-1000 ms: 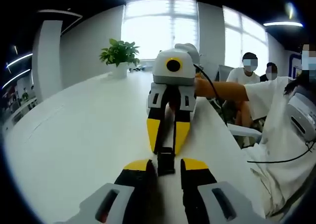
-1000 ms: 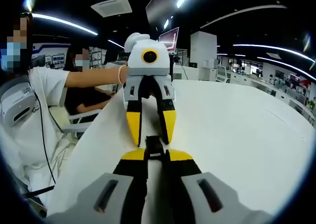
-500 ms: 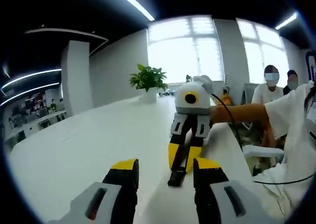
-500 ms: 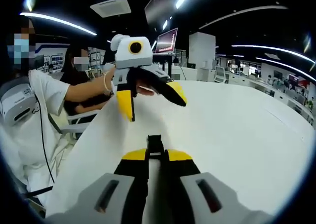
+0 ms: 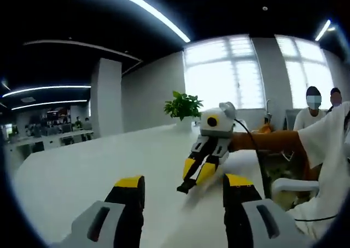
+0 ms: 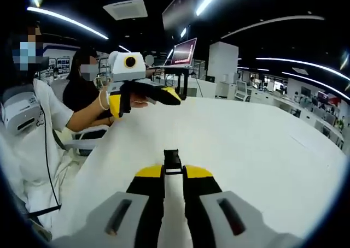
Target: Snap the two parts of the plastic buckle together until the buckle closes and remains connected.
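The black plastic buckle (image 6: 172, 159) sticks out from between the jaws of my right gripper (image 6: 173, 172), which is shut on it over the white table (image 6: 257, 144). In the left gripper view the same buckle (image 5: 185, 186) shows as a dark piece at the tip of the right gripper (image 5: 196, 174), held low over the table. I cannot tell whether its two parts are locked. My left gripper (image 5: 183, 183) is open with nothing between its jaws. It appears in the right gripper view as the left gripper (image 6: 143, 99), raised and off to the left, away from the buckle.
A potted plant (image 5: 183, 107) stands at the far end of the table (image 5: 82, 177). People sit along the table's edge (image 5: 313, 103) (image 6: 87, 73). An open laptop (image 6: 185, 50) stands beyond. A chair (image 5: 290, 187) is at the table's side.
My left gripper opened, let go of the buckle and drew back and up. The right gripper stayed shut on the buckle, low over the table.
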### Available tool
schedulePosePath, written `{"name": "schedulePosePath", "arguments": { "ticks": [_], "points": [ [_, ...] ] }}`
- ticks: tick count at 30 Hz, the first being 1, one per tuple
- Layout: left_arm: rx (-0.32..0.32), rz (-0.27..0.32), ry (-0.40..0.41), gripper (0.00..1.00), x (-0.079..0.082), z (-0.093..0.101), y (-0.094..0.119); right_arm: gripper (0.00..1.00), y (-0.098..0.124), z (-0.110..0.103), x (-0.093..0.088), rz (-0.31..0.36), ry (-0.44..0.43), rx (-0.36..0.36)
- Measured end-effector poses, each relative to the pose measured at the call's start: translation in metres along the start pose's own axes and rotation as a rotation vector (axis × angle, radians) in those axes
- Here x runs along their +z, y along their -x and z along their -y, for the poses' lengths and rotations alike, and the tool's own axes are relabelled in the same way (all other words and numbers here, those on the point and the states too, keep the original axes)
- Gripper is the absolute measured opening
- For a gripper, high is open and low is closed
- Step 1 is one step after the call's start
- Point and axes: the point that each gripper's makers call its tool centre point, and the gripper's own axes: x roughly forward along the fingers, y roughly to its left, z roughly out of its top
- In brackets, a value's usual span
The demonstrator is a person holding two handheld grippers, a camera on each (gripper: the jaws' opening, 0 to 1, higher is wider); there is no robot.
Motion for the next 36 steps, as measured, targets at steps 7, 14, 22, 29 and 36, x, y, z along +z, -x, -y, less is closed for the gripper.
{"name": "schedulePosePath", "arguments": {
  "ticks": [7,14,22,29,36],
  "points": [
    [0.079,0.022,0.001,0.64,-0.002,0.009,0.014,0.12,-0.004,0.017,0.011,0.021,0.014,-0.003],
    [0.100,0.029,0.020,0.66,-0.008,0.019,0.016,0.12,-0.013,0.055,0.006,0.046,0.005,-0.023],
    [0.163,0.025,0.054,0.68,-0.013,0.007,0.012,0.12,-0.019,0.099,-0.004,0.031,-0.009,-0.035],
    [0.222,-0.030,0.089,0.76,-0.032,-0.004,0.007,0.12,-0.021,0.124,-0.019,0.012,-0.032,-0.054],
    [0.261,-0.009,0.115,0.76,-0.030,-0.009,0.009,0.12,-0.025,0.147,-0.026,0.002,-0.058,-0.073]
  ]
}}
